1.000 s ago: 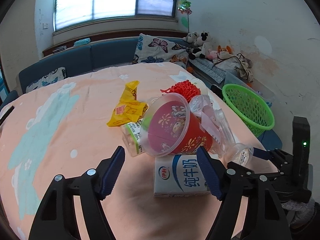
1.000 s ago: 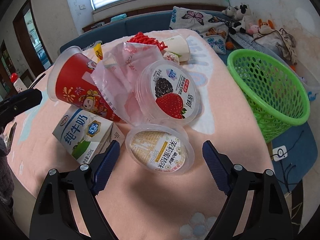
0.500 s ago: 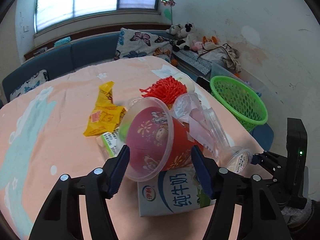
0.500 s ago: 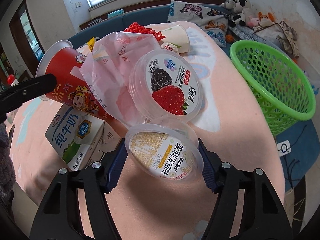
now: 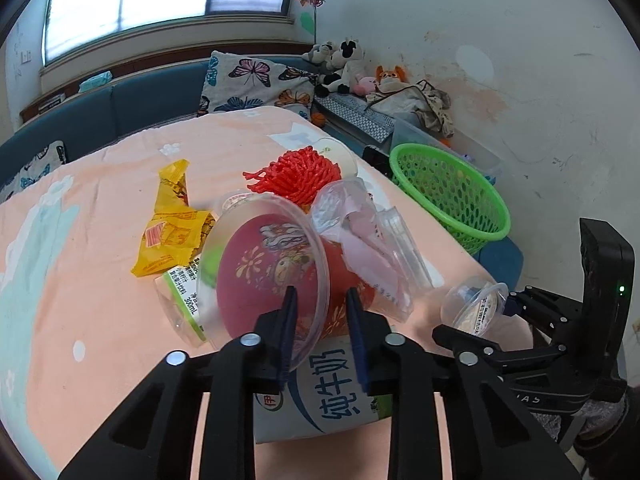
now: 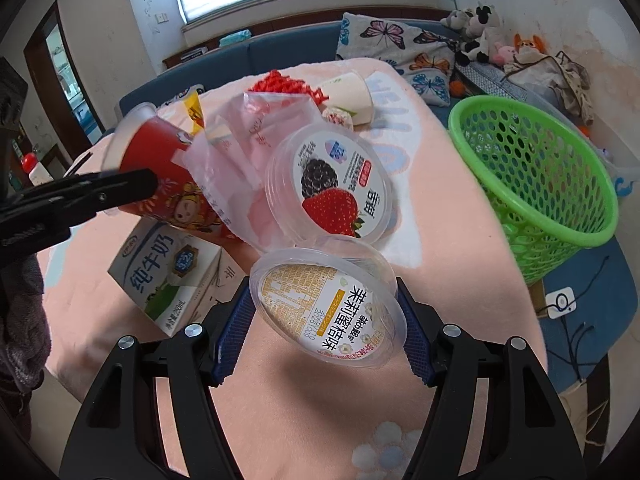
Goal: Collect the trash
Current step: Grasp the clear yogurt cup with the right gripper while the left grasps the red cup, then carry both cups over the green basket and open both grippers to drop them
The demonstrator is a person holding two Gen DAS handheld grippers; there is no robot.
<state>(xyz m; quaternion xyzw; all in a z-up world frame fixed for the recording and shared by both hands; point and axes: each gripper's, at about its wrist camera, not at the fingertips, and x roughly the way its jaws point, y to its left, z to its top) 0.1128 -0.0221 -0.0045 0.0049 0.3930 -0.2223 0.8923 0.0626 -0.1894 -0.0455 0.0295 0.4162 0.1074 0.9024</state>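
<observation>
Trash lies heaped on the bench (image 6: 420,184), ahead of both claws, and we take it from largest to smallest.

The green basket (image 6: 536,184), which we judge the destination, stands off the bench edge, ahead and right of the right claw (image 6: 324,332).

The milk carton (image 5: 320,392) lies directly under the left claw (image 5: 320,324); we judge it stiff and best gripped across its flat sides.

The red cup (image 5: 276,272) is clamped by the left claw at the rim wall, one finger inside and one outside. We judge it light, thin and easily crushed, so the pinch should be gentle.

The berry tub (image 6: 340,188), just beyond the right claw, looks slick and springy.

The yellow-label tub (image 6: 324,312) is clamped across its width by the right claw. We judge it light; the smooth curved wall may slip.
</observation>
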